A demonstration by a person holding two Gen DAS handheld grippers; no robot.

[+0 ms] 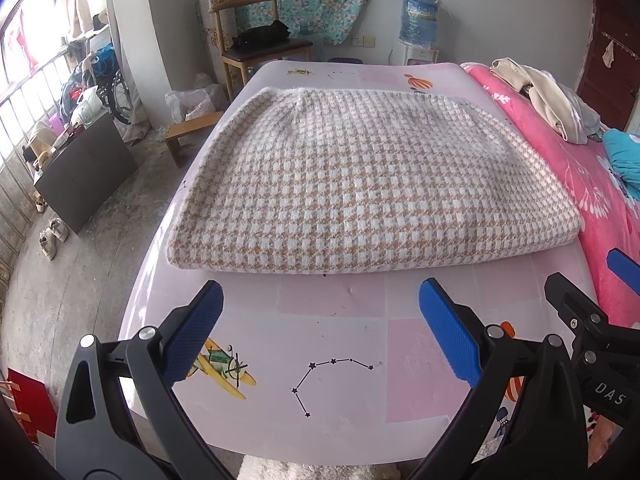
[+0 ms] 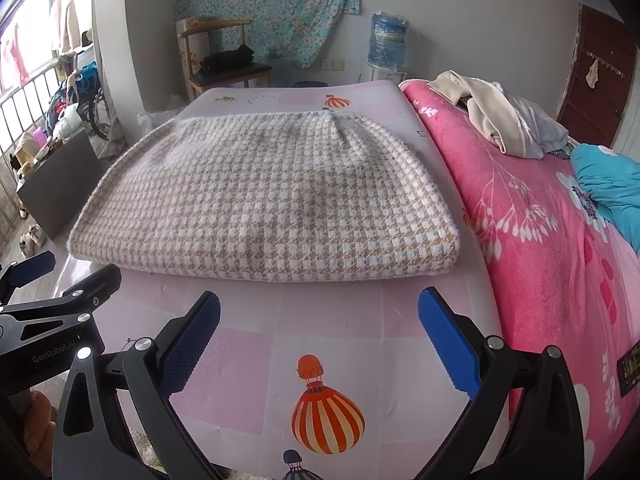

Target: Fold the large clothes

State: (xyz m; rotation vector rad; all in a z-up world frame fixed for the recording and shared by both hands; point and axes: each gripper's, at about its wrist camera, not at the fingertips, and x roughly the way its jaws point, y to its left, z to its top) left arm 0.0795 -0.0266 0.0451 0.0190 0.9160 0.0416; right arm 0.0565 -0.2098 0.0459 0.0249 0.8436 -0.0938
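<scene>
Houndstooth garment [image 1: 360, 184] lies folded on the pink bed [image 1: 332, 312]; left gripper [image 1: 320, 332], lettered "GenRobot.AI", and right gripper [image 2: 320, 336] gape wide, empty

I see a tan-and-white houndstooth garment [image 1: 360, 184] on a pale pink patchwork mat [image 1: 332, 320]; pink floral bedspread [image 2: 540, 240]; my blue pads [image 2: 192, 344].

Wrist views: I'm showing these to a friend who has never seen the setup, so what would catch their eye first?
First, the folded checked garment, a thick tan-and-white bundle lying across the middle of the pale pink table. Next, the two open tools in the foreground, left tool and right tool, both empty and short of its near edge. Then the bright pink floral blanket on the right.
</scene>
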